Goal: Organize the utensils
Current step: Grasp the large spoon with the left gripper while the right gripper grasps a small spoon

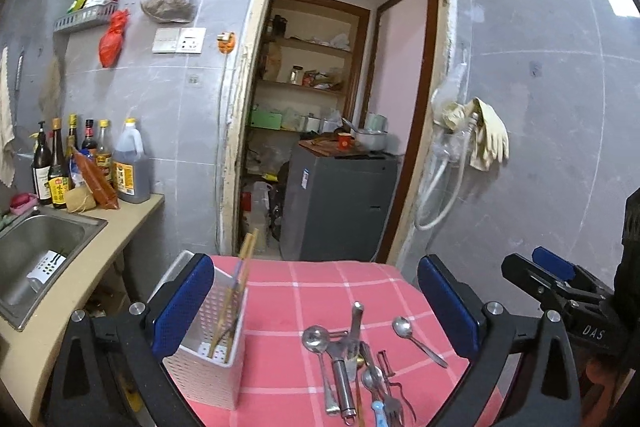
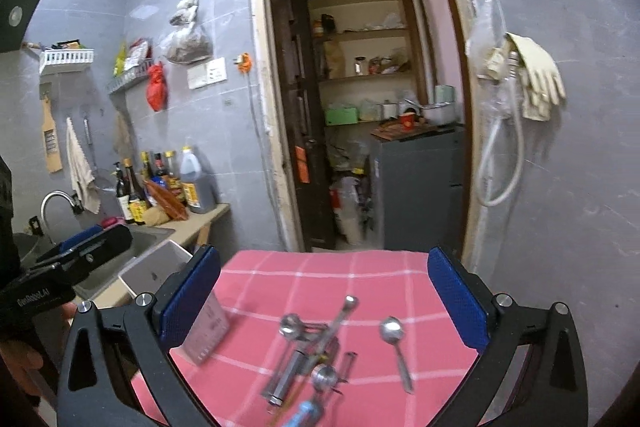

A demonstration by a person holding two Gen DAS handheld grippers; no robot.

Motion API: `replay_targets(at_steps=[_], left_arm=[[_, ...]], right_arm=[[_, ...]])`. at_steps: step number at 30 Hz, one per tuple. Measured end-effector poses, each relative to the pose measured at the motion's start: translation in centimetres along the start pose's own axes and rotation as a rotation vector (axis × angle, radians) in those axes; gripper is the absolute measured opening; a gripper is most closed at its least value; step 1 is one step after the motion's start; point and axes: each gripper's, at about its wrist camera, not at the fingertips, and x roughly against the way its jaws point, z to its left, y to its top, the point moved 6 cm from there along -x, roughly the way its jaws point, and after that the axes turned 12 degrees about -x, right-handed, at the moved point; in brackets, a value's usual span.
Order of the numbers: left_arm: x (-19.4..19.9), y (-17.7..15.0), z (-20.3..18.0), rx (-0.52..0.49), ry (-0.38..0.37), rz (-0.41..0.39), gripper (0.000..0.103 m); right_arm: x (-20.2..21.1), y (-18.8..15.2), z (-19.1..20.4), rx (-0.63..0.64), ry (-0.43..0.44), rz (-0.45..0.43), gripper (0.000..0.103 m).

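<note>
Only the left wrist view shows chopsticks [image 1: 236, 301] inside the holder [image 1: 208, 359].

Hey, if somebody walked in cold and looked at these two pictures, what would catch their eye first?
Probably the pink checked tablecloth in the foreground, with a jumble of metal utensils heaped on it and one spoon lying apart to the right. At the cloth's left edge stands a white perforated holder containing chopsticks.
</note>
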Motion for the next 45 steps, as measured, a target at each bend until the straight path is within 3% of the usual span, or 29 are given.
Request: replay_targets(at_steps=[12,26,36,38,40,45], left_arm=[[-3.2,-4.6,-3.7,-0.022,-0.042,0.166,0.103],[-10.3,-10.3,-5.3,0.013,-0.06,0.423,0.102],[-15.7,-13.5,-5.1,0.055,-0.001,0.551,0.087],[-16.8,-13.9,-4.8,0.073,0.011,0.571,0.084],[-17.9,-14.3,-4.2,0.092,0.025,0.594,0.077],[-20.7,-15.2,-3.3,0.126,0.041,0.641,0.07]], right_arm=[[-0.9,-3.0,-6.0,-0.015,-0.059,0.126,0.102],[-7.6,-7.7,-11.9,-0.104,-0.022,0.351,0.101],[-15.3,-11.9,-13.3,-0.138,0.029,0.53,0.065],[-16.7,-12.8,-13.4,-0.137,0.033,0.564,0.056],[-18.4,-13.7,-13.6,-0.136,0.036,0.603,0.041],[-21.2,-15.1,-13.8,-0.146,0.051,0.654,0.035]])
